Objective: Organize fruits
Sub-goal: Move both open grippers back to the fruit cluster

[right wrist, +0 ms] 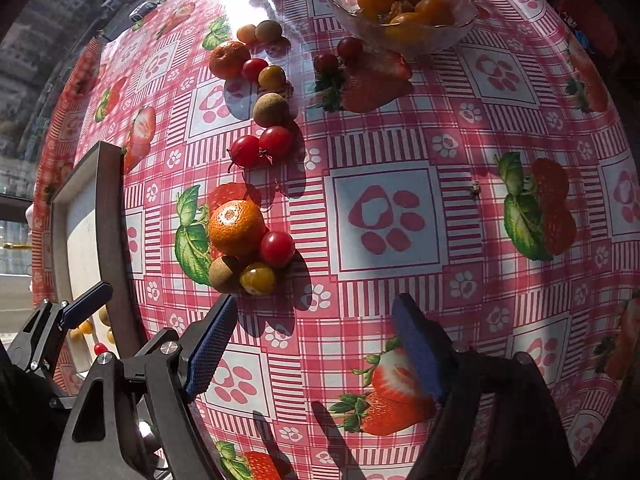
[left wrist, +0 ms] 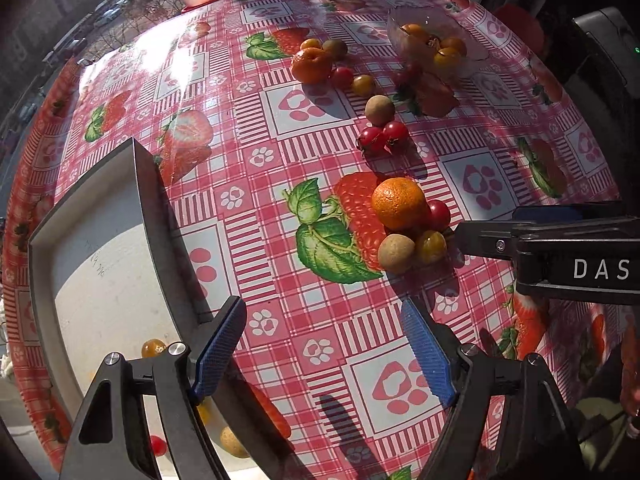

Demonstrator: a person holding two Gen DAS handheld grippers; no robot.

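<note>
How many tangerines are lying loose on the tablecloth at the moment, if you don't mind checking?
2. One tangerine sits in the near cluster beside a red cherry tomato; the other tangerine is in the far cluster. More could be hidden in the glass bowl.

Tabletop [left wrist: 280,208] under a glossy pink checked cloth with strawberry prints, sun glare at 10 o'clock, window [left wrist: 100,4] onto parked cars beyond

Left tongs [left wrist: 326,354] hang open and empty over the tablecloth [left wrist: 280,208]; a mandarin [left wrist: 399,203] lies ahead.
</note>
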